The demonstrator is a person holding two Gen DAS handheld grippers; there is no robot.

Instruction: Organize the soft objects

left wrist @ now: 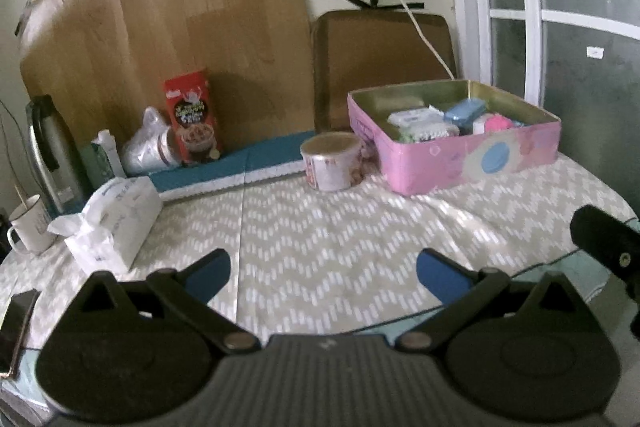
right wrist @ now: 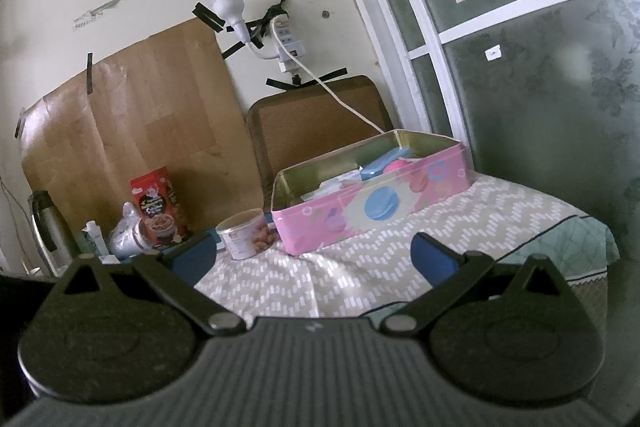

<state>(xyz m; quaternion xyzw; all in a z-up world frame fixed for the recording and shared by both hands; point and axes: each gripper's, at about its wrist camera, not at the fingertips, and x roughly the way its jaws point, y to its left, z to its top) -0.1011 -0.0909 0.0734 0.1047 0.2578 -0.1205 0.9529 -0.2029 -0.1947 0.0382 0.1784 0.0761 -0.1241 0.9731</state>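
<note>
Here, at the far left of the table, one white mug point(left wrist: 30, 227) is seen before one steel flask point(left wrist: 48, 151), and one white tissue pack point(left wrist: 116, 223) lies on the chevron cloth point(left wrist: 320, 239). Behind it one bagged cup point(left wrist: 150, 147) and one red carton point(left wrist: 192, 117) are stood against the cardboard sheet point(left wrist: 180, 27). Further right, one round tub point(left wrist: 332, 161) is placed just beside the pink tin point(left wrist: 472, 155), which is open on the far right part of the table. Inside the tin the soft objects are packed close together: one white packet point(left wrist: 416, 117), one blue piece point(left wrist: 464, 111) and one pink ball point(left wrist: 498, 123) can be told; the rest is too blurred to count. A wide bare stretch of cloth is left between both grippers and the tin. The table's right edge is seen just beyond the tin, where a green cloth point(right wrist: 580, 239) hangs down. The left gripper point(left wrist: 323, 269) is held with its fingers wide apart and nothing between them; the right gripper point(right wrist: 313, 258) is likewise spread and holds nothing.
</note>
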